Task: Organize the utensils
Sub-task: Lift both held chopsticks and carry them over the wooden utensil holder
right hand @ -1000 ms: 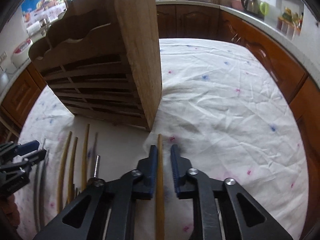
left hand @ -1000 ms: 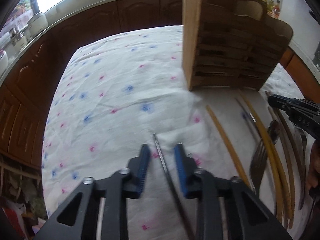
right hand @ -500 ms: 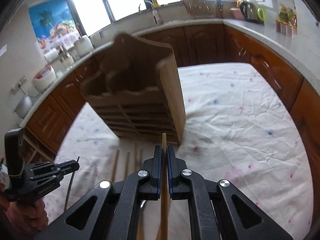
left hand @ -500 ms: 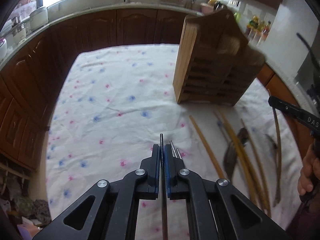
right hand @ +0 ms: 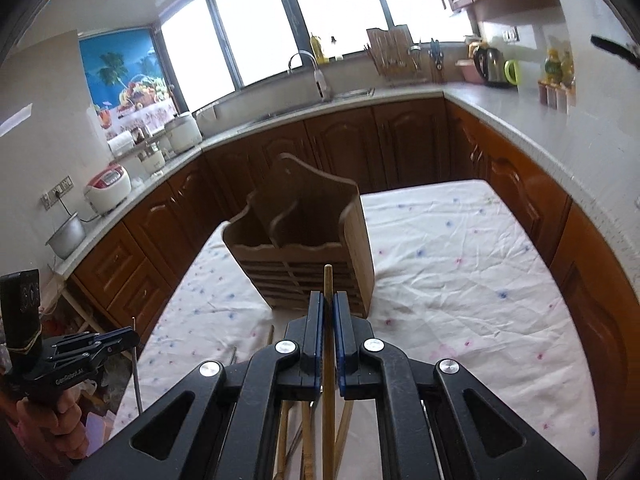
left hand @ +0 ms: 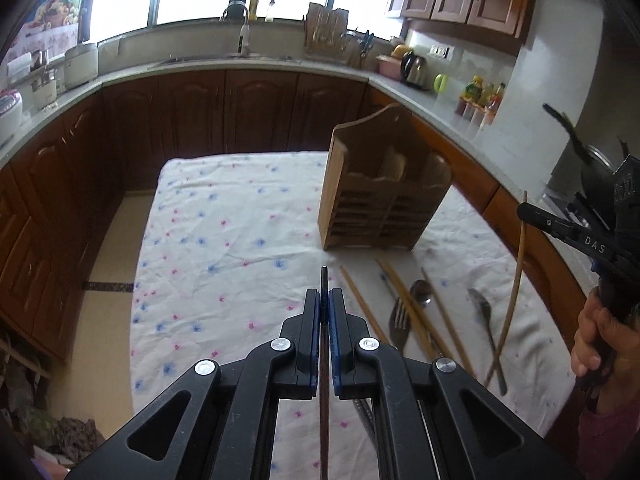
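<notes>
- Wooden holder (left hand: 384,200) on the table (left hand: 240,240) looks empty.
- Left tool (left hand: 325,300) is clamped on a dark chopstick (left hand: 324,276); right tool (right hand: 328,304) on a bamboo chopstick (right hand: 328,280).
- Fork (left hand: 400,320), spoons and other chopsticks lie loose near the holder.

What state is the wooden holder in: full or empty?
Empty as far as visible: the holder's open top compartments show nothing inside; utensils lie on the cloth.

Daylight from blown-out windows (right hand: 260,40); strong fisheye warp, dark corners, slight blur.

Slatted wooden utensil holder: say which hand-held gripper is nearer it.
Right. The right hand-held gripper hangs directly before the holder; the left hand-held gripper sits farther back, off to its left.
</notes>
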Demonstrator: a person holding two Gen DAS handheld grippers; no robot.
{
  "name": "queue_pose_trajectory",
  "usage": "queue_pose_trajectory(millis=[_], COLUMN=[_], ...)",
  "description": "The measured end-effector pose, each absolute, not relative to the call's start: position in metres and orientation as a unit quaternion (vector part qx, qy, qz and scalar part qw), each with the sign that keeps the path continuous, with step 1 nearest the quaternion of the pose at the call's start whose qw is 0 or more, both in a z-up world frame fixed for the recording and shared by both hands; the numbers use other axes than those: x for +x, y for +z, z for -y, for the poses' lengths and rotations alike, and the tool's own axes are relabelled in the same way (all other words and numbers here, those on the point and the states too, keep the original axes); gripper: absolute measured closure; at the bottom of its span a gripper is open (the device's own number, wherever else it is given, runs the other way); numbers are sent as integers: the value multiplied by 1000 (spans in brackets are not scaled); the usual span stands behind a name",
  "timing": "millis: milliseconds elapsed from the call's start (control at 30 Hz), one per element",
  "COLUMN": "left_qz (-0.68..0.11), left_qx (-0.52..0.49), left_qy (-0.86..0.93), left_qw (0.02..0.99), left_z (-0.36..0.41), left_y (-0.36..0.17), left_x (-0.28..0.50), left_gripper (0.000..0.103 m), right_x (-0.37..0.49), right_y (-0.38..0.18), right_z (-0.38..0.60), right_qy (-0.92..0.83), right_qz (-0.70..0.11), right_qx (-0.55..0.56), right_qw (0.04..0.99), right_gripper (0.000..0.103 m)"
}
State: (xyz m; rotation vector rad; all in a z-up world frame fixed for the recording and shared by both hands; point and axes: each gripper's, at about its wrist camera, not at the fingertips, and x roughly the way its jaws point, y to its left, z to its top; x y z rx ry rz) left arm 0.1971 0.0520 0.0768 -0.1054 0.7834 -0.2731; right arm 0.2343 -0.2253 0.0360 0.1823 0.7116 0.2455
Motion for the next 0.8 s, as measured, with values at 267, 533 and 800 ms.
queue_pose_trajectory(millis=[267,533,800], left_qz=[-331,-289,-262], left_qx=[-55,-56,-76], left_qy=[-132,-126,-121], left_qw=[933,947,954], left_z=[-61,-62,-67], left_y=[104,122,127], left_x=[161,142,148], left_gripper=[100,100,100], right_x=[214,205,206], right_y=[68,84,95], right_z=[226,231,236], right_qy=[119,112,100], right_qz=[-305,-267,-234], right_qx=[81,97,113], right_qw=[942,952,960], right_gripper=[98,98,98])
